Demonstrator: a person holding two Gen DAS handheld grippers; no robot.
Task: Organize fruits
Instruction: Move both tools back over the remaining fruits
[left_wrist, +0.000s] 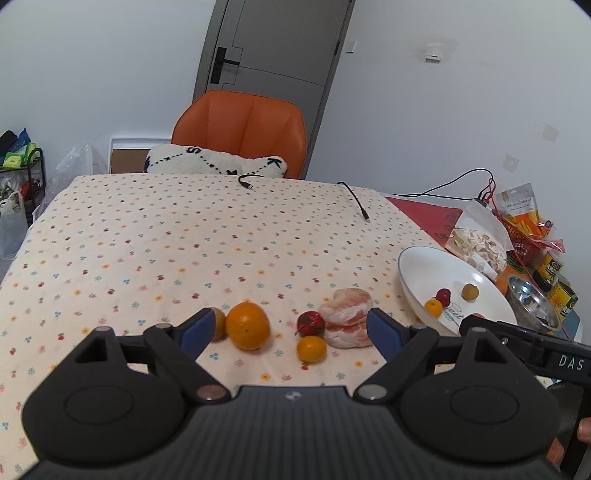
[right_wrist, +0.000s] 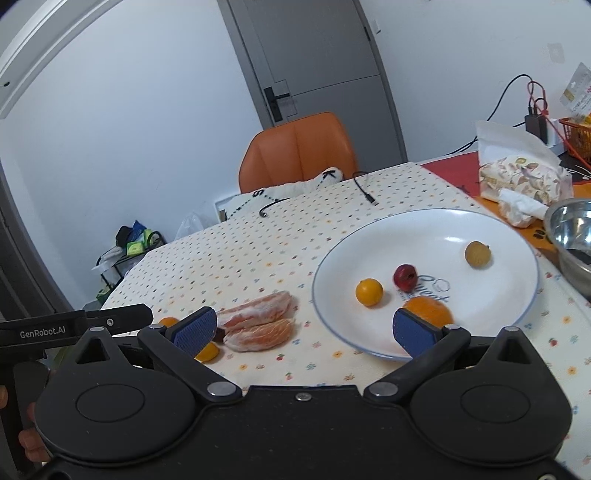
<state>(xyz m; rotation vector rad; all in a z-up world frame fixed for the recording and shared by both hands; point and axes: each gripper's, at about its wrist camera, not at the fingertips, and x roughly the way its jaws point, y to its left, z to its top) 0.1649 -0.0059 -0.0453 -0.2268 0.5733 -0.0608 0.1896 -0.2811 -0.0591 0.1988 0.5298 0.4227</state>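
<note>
The left hand-held gripper (left_wrist: 290, 328) hangs low over the bench (left_wrist: 184, 236), released, its blue pads spread wide with nothing between them. Straight ahead of it, inside the gap, lie the fruits not yet sorted: a large round orange (left_wrist: 247, 325) to the left of centre, a small dark red fruit (left_wrist: 311, 323) and a small yellow-orange fruit (left_wrist: 311, 348) in the middle, and a peeled pink pomelo piece (left_wrist: 347, 323) touching the red fruit's right side. A brownish round fruit (left_wrist: 218, 323) sits half hidden behind the left pad.

The right hand-held gripper (right_wrist: 306, 328) is also released and empty, poised over the near rim of the white round plate (right_wrist: 498, 236). The plate already carries a small yellow-orange fruit (right_wrist: 369, 291), a dark red fruit (right_wrist: 405, 277), a tan round fruit (right_wrist: 478, 254) and an orange fruit (right_wrist: 430, 310) just behind the right pad.

The loose group lies to the right gripper's left and directly in front of the left one, so the left hand is nearer. The pomelo piece's long axis runs roughly across the left gripper's line of sight, so I judge it would need a turned or wide grasp; the orange looks the easier pick.
</note>
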